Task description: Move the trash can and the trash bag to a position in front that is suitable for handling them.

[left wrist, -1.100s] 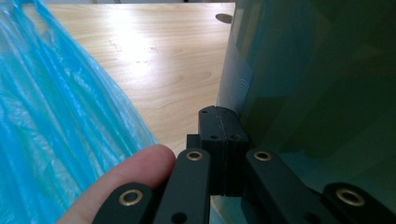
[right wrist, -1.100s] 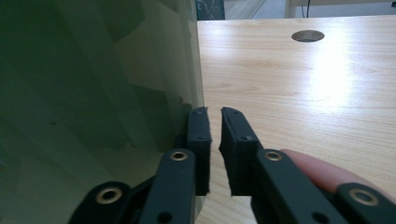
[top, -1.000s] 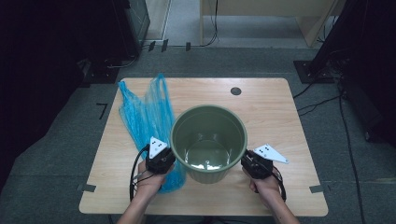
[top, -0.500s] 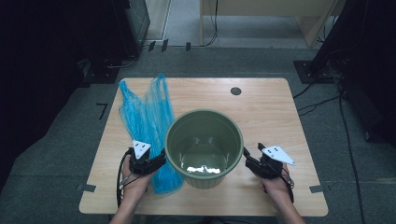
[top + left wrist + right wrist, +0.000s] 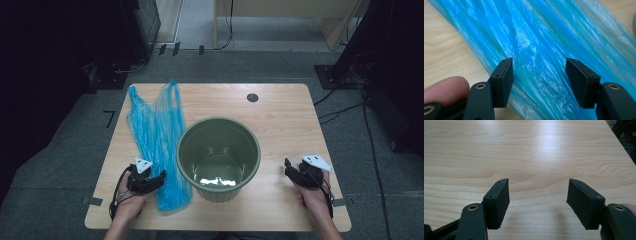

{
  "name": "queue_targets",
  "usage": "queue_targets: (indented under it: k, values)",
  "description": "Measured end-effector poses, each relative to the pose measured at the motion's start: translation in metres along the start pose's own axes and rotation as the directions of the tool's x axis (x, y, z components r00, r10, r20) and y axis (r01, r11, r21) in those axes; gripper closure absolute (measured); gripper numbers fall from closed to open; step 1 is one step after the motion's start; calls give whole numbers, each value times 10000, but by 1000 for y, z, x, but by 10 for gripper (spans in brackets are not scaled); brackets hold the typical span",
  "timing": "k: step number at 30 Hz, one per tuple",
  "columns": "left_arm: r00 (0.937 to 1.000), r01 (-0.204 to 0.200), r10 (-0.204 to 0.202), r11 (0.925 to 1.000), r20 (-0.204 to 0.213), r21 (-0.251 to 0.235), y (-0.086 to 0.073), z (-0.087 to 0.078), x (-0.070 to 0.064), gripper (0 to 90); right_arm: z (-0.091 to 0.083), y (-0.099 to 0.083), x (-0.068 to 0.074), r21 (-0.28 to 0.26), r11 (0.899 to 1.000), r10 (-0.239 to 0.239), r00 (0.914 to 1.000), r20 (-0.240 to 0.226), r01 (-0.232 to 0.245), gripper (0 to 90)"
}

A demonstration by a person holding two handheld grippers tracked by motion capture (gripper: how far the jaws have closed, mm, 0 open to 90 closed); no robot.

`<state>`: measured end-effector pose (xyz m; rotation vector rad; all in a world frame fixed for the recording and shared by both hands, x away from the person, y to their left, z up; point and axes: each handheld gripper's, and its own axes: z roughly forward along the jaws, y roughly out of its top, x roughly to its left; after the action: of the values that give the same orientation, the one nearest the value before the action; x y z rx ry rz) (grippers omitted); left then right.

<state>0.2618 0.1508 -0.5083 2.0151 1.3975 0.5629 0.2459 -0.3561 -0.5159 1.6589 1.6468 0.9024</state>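
**Lining up on the bag beside the bucket**

Right now my left gripper (image 5: 537, 82) hangs with its jaws spread wide over the blue plastic bag (image 5: 544, 50), which lies flat straight ahead of and beneath it, its crinkled folds running between the two pads without either one touching yet, as far as I can tell. My right gripper (image 5: 537, 203) is likewise released, jaws apart, with nothing but bare table (image 5: 549, 150) under and ahead of it. In the high view the green bucket (image 5: 218, 157) stands upright between my two grippers, just beside the bag's near end and well apart from my right gripper (image 5: 292, 171).

The risks, as I judge them: the film is thin and slippery, so if I close too high I may catch only one layer, or nothing, and the bag will slide along the wood. If I swing my left gripper (image 5: 152, 180) toward the bucket carelessly, I could knock its wall and shift it.

Counted: one bag, one bucket, one table, two grippers, both empty.
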Motion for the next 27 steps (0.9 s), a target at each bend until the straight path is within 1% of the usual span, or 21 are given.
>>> queue_targets:
  k: [2,3,4,5,6,7,8,9,10,11,12,13,14,15,17,18,19,22,24,26,27]
  values:
    - [9998,31,-33,9999,181,111,-3,-5,8,409,1,0,2,-18,9998,-175,9998,-15,175,342]
    - [9994,98,-104,9998,317,190,-4,-10,14,415,1,-1,3,-6,9997,-241,9997,-26,241,340]
    - [9982,296,-300,9995,518,80,-3,-16,20,418,1,-1,4,20,9994,-355,9994,-31,355,339]
    - [9947,607,-587,9979,840,-211,-1,-24,26,417,1,-1,4,40,9991,-423,9991,-31,423,338]
    - [9910,923,-854,9937,1034,-634,4,-33,34,413,2,-1,5,50,9991,-424,9991,-46,424,337]
    - [9901,1201,-1119,9877,842,-998,10,-39,37,394,1,-1,5,47,9990,-451,9990,-51,451,337]
    - [9896,1392,-1332,9820,538,-1280,14,-42,39,361,1,-1,5,46,9989,-462,9989,-47,462,337]
    - [9868,1609,-1618,9743,74,-1576,20,-43,41,341,1,-1,5,48,9989,-475,9989,-31,475,337]
    - [9819,1789,-1869,9675,-292,-1789,25,-41,42,317,2,-1,5,70,9989,-474,9989,-16,474,337]
    - [9773,1919,-2050,9635,-531,-1867,29,-36,42,287,2,-1,6,79,9987,-497,9988,1,497,336]
    - [9735,2041,-2191,9615,-656,-1838,33,-28,42,250,2,-2,6,77,9987,-512,9987,17,512,335]
    - [9689,2211,-2357,9613,-750,-1642,37,-19,43,215,2,-2,6,82,9986,-527,9986,13,527,334]
    - [9622,2445,-2583,9591,-870,-1426,40,-9,43,171,2,-2,7,81,9985,-543,9985,15,543,334]
    - [9559,2647,-2769,9566,-975,-1215,43,0,43,150,2,-2,7,75,9983,-574,9983,10,574,333]
    - [9477,2935,-3012,9523,-1052,-834,49,14,43,76,1,-2,7,54,9980,-627,9980,-8,627,331]
    - [9448,3048,-3109,9498,-1036,-706,52,20,42,47,1,-2,7,54,9980,-622,9981,-5,622,331]
    - [9421,3165,-3203,9472,-996,-521,55,24,40,0,2,-2,7,68,9981,-605,9982,-4,605,330]
    - [9351,3360,-3330,9418,-1209,51,64,36,34,0,2,-2,7,113,9982,-587,9983,26,587,328]
    - [9297,3530,-3472,9352,-1229,283,70,42,30,0,3,-2,8,165,9980,-619,9981,44,618,326]
    - [9294,3581,-3522,9328,-1105,392,75,48,25,0,3,-2,8,161,9977,-657,9978,77,656,322]
    - [9316,3540,-3475,9340,-1065,488,76,50,22,0,3,-2,9,148,9975,-691,9976,89,689,319]
